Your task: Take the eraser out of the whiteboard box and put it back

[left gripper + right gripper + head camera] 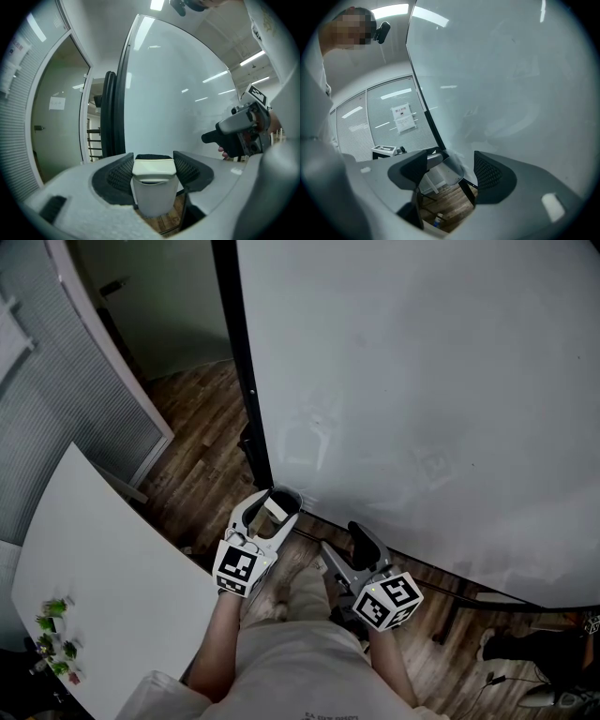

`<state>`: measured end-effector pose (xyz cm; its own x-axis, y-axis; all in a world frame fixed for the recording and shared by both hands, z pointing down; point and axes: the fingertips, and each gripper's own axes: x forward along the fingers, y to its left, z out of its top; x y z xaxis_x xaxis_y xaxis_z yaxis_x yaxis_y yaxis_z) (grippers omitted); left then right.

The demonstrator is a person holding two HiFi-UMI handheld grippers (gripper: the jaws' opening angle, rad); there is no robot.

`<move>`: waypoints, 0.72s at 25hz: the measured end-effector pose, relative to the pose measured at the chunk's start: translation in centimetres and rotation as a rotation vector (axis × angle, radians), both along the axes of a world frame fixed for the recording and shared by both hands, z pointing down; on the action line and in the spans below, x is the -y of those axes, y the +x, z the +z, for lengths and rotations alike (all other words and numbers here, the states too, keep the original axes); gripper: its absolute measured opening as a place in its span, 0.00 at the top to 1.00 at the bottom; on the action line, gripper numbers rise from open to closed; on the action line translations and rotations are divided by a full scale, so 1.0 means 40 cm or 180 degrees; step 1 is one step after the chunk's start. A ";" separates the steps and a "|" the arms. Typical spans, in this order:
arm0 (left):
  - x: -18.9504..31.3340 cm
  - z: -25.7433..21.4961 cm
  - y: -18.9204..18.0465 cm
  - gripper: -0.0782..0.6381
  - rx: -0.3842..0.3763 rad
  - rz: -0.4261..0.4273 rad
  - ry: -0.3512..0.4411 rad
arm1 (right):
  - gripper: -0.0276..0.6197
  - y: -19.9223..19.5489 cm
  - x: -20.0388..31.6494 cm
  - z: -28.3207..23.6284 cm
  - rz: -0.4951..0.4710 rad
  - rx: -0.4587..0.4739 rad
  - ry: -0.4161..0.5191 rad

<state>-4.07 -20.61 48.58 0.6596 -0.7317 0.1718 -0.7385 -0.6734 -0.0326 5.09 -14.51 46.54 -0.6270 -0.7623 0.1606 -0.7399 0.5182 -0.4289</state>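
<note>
Left gripper (279, 504) has its jaws partly closed on the eraser (153, 167), and both pads look to be in contact with its cream sides. The eraser sits at the top of the box (153, 199), which is at the bottom left corner of the whiteboard (422, 381). I can't tell how deep it's seated. Right gripper (342, 540) has its jaws wide and empty, just right of the box and clear of it.

What I'd expect to go wrong:
- Slip: you're pinching a smooth plastic shell up high. Any twist and it pivots between the pads, then drops to the floor (202, 465).
- Box drag: the eraser looks like a close fit. Pull at an angle and it binds on the walls, so the box comes with it or tips off the board. Keep the pull in line with the box walls.
- Rim catch: your pad tips are just beside the box rim. Go deeper and you clamp the box wall along with the eraser.
- Return: a tilted eraser lands a corner on the rim and perches there. If you open then, it falls out on the near side.
- Board contact: the far jaw is near the board face, so a push forward scrapes it.

The right gripper is doing nothing. Using it to steady the box would likely cover the drag and tipping cases.
</note>
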 end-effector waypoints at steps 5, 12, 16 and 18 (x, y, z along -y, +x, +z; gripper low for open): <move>0.000 0.000 -0.001 0.52 0.0019 0.0005 -0.0020 | 0.48 0.005 0.003 -0.004 0.0023 -0.0001 0.0013; 0.000 0.001 -0.003 0.52 0.0038 0.0007 -0.0039 | 0.49 0.008 0.007 -0.012 0.0049 -0.0010 0.0045; -0.001 0.000 -0.004 0.52 0.0034 0.0005 -0.0052 | 0.49 0.006 0.005 -0.015 0.0044 -0.0013 0.0055; -0.002 -0.004 -0.005 0.52 0.0023 0.0001 -0.0045 | 0.49 0.008 0.004 -0.016 0.0050 -0.0015 0.0060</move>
<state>-4.25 -20.51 48.44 0.6587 -0.7289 0.1868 -0.7380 -0.6742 -0.0282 5.39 -14.67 45.89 -0.6143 -0.7749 0.1491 -0.7499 0.5145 -0.4157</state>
